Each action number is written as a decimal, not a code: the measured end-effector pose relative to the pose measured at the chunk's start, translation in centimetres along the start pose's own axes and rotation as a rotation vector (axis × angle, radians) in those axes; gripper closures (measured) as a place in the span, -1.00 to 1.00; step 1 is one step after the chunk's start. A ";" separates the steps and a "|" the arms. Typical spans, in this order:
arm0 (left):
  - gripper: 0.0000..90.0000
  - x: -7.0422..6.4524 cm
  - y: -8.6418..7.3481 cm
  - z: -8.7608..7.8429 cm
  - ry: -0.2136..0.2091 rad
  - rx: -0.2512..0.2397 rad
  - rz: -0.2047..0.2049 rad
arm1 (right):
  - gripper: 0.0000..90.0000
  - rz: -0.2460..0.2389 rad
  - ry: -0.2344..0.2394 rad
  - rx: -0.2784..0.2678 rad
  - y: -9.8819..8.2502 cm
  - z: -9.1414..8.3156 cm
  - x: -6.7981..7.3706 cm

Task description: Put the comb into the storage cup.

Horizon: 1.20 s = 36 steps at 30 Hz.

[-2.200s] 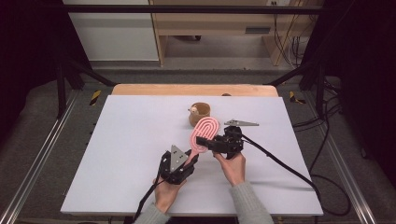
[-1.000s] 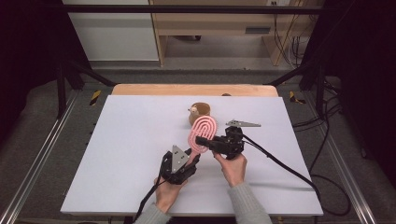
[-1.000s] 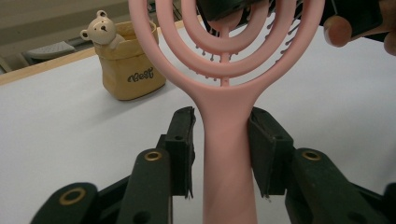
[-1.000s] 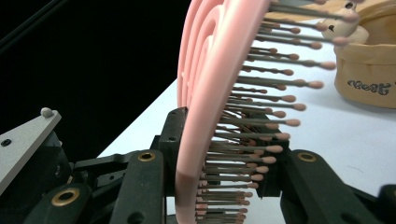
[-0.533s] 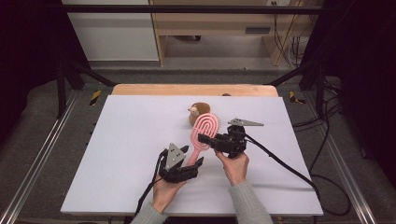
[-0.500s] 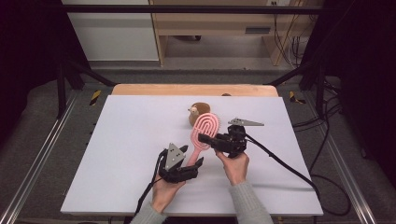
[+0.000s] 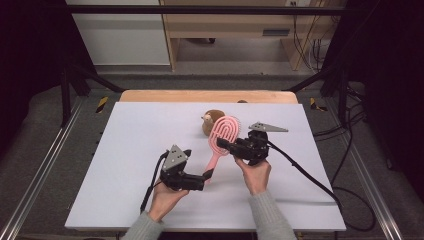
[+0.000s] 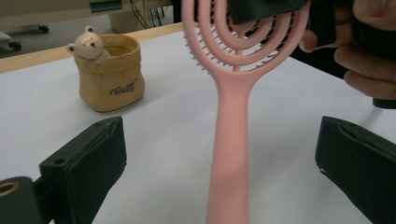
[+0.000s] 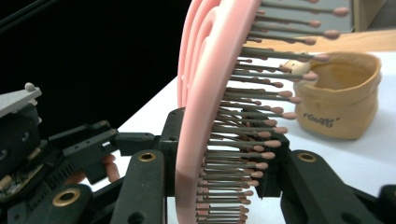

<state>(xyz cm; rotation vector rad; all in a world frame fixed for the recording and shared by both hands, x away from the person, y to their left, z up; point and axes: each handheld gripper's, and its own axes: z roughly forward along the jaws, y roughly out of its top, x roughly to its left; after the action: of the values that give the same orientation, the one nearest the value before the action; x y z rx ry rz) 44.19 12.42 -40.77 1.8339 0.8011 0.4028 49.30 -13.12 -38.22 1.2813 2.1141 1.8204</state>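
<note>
A pink oval hairbrush (image 7: 225, 132) is held above the white table (image 7: 125, 150), its head toward the far side and its handle pointing back at the person. My right gripper (image 7: 223, 145) is shut on the brush head; in the right gripper view the bristles (image 9: 243, 135) stick out between the two jaws. My left gripper (image 7: 207, 175) sits at the handle's end. In the left gripper view its jaws stand wide open on either side of the handle (image 8: 231, 154), not touching it. The right hand (image 8: 369, 51) shows at the upper right there.
A small tan fabric pouch with a bear figure (image 7: 210, 122) stands just behind the brush head, near the table's far middle. A wooden strip (image 7: 210, 96) runs along the far edge. The right gripper's cable (image 7: 310, 175) trails off to the right.
The right gripper has carried the brush head a little farther away and to the right. The left gripper has turned from pointing up-right to pointing right along the handle's end.
</note>
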 end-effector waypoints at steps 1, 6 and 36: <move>-0.96 0.2 0.1 -0.2 -0.001 0.004 -0.001 | 0.41 -0.001 -0.003 -0.003 0.1 -0.1 0.0; -0.96 1.4 0.4 -1.0 -0.007 0.004 -0.013 | 0.41 -0.017 -0.021 -0.014 0.7 -0.6 -0.1; -0.95 7.6 -3.8 -6.9 0.101 0.034 -0.013 | 0.41 -0.136 -0.127 -0.019 4.1 -2.1 0.6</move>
<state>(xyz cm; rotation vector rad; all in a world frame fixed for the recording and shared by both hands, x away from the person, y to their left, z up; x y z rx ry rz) 44.17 23.25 -42.21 1.8506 0.8924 0.4791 49.98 -14.61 -33.92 1.1836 2.0576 1.6560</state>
